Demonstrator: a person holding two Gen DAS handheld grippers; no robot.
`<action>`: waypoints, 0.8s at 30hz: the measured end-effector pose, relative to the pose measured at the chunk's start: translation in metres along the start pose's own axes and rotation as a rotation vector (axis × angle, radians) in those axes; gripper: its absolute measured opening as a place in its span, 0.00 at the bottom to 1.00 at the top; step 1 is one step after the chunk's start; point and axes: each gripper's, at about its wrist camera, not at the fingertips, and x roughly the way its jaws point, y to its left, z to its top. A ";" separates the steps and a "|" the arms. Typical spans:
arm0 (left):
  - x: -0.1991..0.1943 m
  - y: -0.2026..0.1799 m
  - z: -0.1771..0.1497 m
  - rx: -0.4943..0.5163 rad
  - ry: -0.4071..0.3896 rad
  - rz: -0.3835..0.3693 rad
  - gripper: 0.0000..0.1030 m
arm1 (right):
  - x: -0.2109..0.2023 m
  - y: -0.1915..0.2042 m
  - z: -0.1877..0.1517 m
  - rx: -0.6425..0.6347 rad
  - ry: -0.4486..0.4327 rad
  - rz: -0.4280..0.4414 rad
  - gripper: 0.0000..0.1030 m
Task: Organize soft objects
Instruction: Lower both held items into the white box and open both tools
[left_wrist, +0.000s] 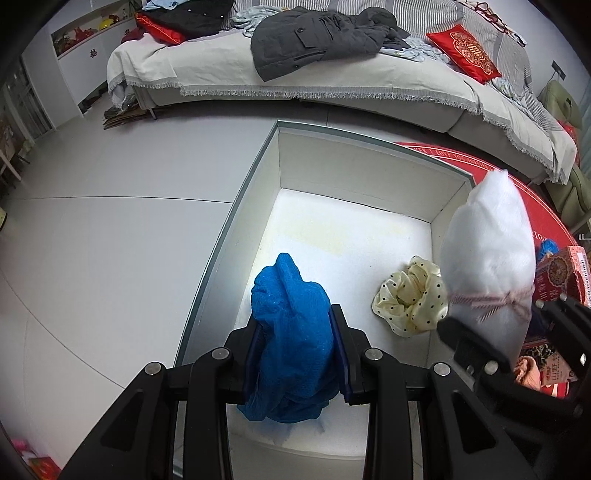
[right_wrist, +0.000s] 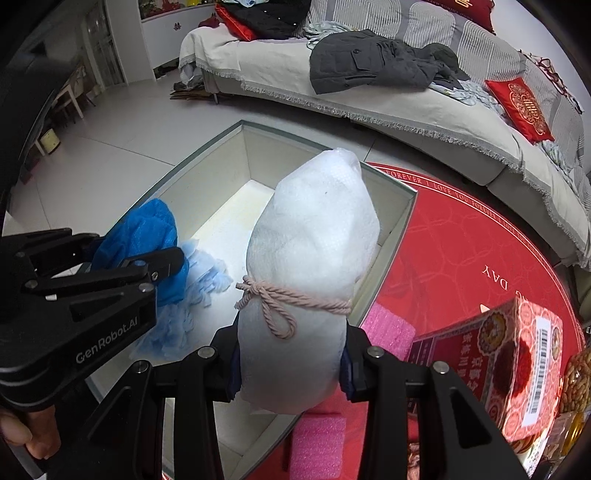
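A: Start at the fingers. What has each one got?

B: The left gripper (left_wrist: 297, 354) is closed on a crumpled blue mesh cloth (left_wrist: 290, 343), pinched between both pads, with the loose end hanging down over the near end of the white box (left_wrist: 354, 177). The right gripper (right_wrist: 290, 363) is clamped on a white foam-wrap bundle (right_wrist: 310, 266) tied round with a pink cord (right_wrist: 280, 299); the fingers grip it just below the cord and the bundle stands upright above them.

A: And where are those relative to the box?

B: The blue cloth is inside the box's outline, near its front left. The white bundle is over the box's right wall, partly over the red round mat (right_wrist: 476, 236). A cream polka-dot scrunchie (left_wrist: 410, 295) already lies on the box floor, close to the right wall.

A: So which step is this?

B: I judge it as the placing step: both soft items are carried and hover at the box, neither released.

A: What does the next move need?

B: Probably lowering the cloth to the floor and parting the left fingers, then bringing the bundle inward past the wall, clear of the scrunchie. The pink foam pieces (right_wrist: 386, 332) and the red printed carton (right_wrist: 509, 369) sit outside, on the surface.
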 end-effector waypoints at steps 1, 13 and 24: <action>0.001 0.001 0.000 -0.003 0.002 0.000 0.34 | 0.001 -0.001 0.002 0.002 -0.001 0.000 0.42; 0.003 0.010 0.004 -0.020 -0.007 -0.046 0.34 | 0.020 0.004 0.026 -0.029 0.011 -0.016 0.42; 0.003 0.012 0.015 -0.029 -0.013 -0.053 0.34 | 0.018 -0.002 0.037 -0.011 -0.011 -0.045 0.42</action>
